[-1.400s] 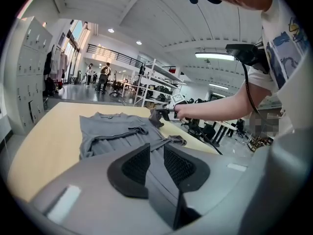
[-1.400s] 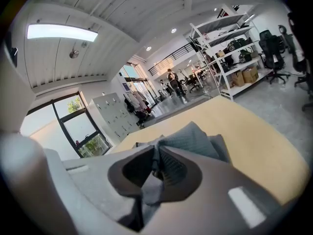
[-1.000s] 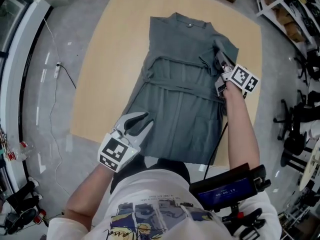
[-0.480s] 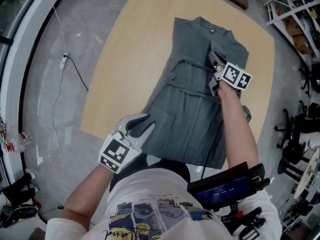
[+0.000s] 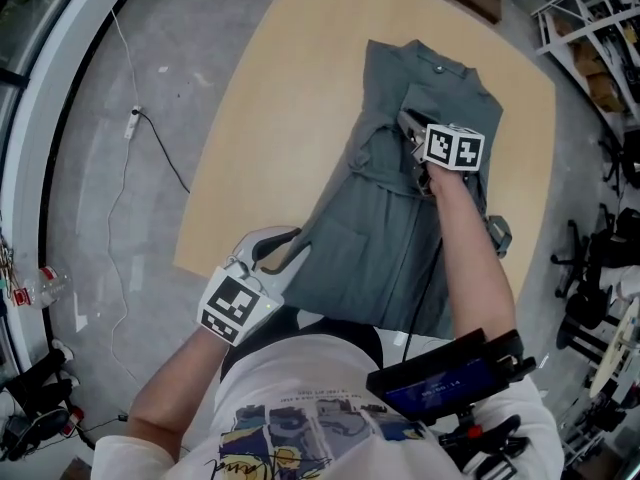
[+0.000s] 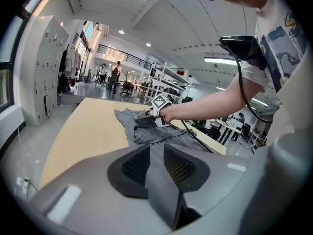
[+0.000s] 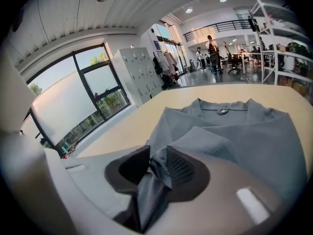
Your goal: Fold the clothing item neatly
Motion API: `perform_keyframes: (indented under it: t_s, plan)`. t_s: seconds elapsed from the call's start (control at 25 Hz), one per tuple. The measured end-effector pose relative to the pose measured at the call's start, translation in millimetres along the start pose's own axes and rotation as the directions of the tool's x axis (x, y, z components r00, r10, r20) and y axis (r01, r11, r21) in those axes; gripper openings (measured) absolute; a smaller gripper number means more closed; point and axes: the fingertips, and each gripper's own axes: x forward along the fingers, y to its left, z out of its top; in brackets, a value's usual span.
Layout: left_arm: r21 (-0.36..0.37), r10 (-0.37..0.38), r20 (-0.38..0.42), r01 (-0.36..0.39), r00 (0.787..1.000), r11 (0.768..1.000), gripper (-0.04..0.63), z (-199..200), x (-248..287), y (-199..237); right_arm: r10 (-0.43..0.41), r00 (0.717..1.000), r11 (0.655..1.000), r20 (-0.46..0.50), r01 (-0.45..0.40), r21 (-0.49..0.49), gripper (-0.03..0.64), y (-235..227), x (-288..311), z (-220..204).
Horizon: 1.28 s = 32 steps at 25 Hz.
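Shifted inward since a second ago, my right gripper (image 5: 408, 126), jaws just easing apart yet still pinching cloth, folds the grey fabric garment (image 5: 385, 238) lying on the tan table (image 5: 270, 118), while my left gripper (image 5: 290, 245) clamps its hem taut.

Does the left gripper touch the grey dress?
Touching. In the left gripper view, the left gripper pinches a fold of the grey dress between its jaws.
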Motion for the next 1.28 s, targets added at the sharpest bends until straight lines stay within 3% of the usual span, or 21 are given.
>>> perform_keyframes:
  t_s: [0.16, 0.44, 0.76, 1.0, 1.28]
  plan:
    - [0.008, -0.020, 0.001, 0.020, 1.000, 1.000, 0.097, 0, -4, 0, -0.005, 1.000, 0.999, -0.028, 0.004, -0.042, 0.150, 8, -6, -7]
    - [0.026, -0.066, 0.015, 0.066, 0.998, 0.997, 0.097, -3, -3, -2, -0.024, 0.999, 0.999, -0.022, 0.023, -0.043, 0.150, 16, -34, -23]
    - [0.049, -0.147, 0.011, 0.146, 0.989, 0.988, 0.097, -14, -3, -14, -0.088, 0.996, 0.994, -0.006, 0.088, -0.062, 0.150, 35, -110, -67]
    - [0.063, -0.134, -0.016, 0.135, 0.991, 0.989, 0.097, -32, -2, -26, -0.103, 0.995, 0.991, -0.009, 0.102, -0.086, 0.150, 51, -165, -117]
    - [0.087, -0.111, -0.039, 0.114, 0.993, 0.990, 0.097, -57, -14, -71, -0.077, 0.997, 0.993, 0.008, 0.077, -0.084, 0.150, 84, -225, -185]
